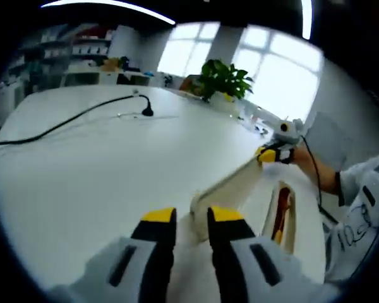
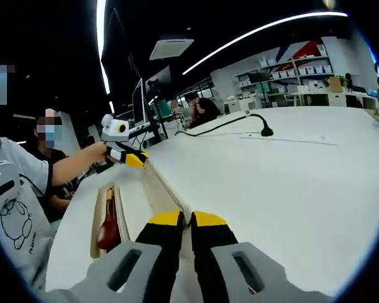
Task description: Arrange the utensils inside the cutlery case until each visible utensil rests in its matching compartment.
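Left gripper view
Your left gripper: its yellow-tipped jaws rise from the bottom edge, drawn narrow, with the near end of the cutlery case's lid between them.
Cutlery case: a pale wooden tray lying on the white table, just right of your jaws; its long compartment runs away from you.
Lid: a cream panel tilted up off the case, stretching from your jaws to the other gripper.
Utensil: a red-brown piece lies inside the compartment; you cannot tell which kind it is.
Your right gripper: it comes in from the right, hand behind it, yellow tips pinching the far end of the lid.
Cable: a black cord crosses the far part of the table, well apart from the case.
Potted plant: it stands at the far table edge before the windows.

Right gripper view
Your right gripper: jaws nearly closed, with the lid's edge between the yellow tips.
Lid: it runs on edge from your jaws to the other gripper.
Your left gripper: held at the far end, its tips on the lid.
Cutlery case: it lies left of the lid, with the red-brown utensil in its compartment.
Cable: it lies far off on the table.
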Action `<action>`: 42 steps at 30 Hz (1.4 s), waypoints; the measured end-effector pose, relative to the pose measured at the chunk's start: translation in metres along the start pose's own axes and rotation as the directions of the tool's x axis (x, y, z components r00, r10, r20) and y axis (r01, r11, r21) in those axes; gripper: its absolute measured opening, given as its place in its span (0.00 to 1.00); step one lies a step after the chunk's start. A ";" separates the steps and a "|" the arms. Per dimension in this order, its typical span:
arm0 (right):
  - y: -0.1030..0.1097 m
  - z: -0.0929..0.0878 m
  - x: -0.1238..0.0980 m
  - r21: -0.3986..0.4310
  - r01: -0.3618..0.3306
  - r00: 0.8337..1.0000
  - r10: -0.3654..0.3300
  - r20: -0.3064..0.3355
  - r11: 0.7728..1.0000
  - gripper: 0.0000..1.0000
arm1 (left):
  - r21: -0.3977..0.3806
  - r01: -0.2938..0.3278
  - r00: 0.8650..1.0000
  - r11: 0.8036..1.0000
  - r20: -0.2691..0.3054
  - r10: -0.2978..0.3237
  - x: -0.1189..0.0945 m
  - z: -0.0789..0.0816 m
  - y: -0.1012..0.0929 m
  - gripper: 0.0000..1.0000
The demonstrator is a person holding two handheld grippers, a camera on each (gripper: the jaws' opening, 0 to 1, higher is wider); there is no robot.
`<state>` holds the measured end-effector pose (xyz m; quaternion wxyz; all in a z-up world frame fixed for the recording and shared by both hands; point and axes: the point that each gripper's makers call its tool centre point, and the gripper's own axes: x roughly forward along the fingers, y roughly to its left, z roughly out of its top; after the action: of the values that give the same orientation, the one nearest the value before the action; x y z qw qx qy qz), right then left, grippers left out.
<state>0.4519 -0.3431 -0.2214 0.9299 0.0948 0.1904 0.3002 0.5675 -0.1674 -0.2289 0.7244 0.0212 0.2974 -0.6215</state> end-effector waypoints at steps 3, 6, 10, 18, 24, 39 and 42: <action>0.002 0.000 0.001 0.006 0.011 1.000 -0.011 0.002 1.000 0.03 | -0.003 0.003 1.000 1.000 -0.004 -0.003 0.001 -0.001 -0.004 0.09; 0.005 0.002 0.001 0.022 0.005 1.000 -0.005 0.010 1.000 0.03 | -0.032 -0.001 1.000 0.999 0.001 0.001 -0.005 0.001 -0.003 0.08; 0.009 0.006 0.002 0.047 0.017 1.000 -0.018 0.008 0.999 0.03 | -0.020 -0.017 1.000 1.000 0.001 0.017 -0.011 0.000 -0.010 0.07; 0.037 0.033 -0.011 0.043 -0.003 0.996 -0.001 0.094 0.999 0.03 | 0.027 -0.014 0.994 1.000 0.105 0.011 -0.039 0.018 -0.031 0.07; 0.069 0.042 -0.025 -0.031 -0.004 0.989 0.008 0.148 1.000 0.03 | 0.224 -0.046 0.986 0.973 0.167 0.008 -0.063 0.016 -0.056 0.08; 0.069 0.030 -0.030 -0.113 0.048 0.978 -0.024 0.210 0.992 0.05 | 0.389 -0.112 0.970 0.914 0.241 0.016 -0.072 -0.001 -0.066 0.08; 0.069 0.027 -0.034 -0.136 0.060 0.973 -0.027 0.231 0.989 0.05 | 0.418 -0.131 0.963 0.899 0.271 0.014 -0.075 0.000 -0.071 0.08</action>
<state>0.4015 -0.3096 -0.1669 0.9563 0.0582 0.0622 0.2798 0.4988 -0.1170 -0.1709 0.7573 0.1105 0.0533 -0.6415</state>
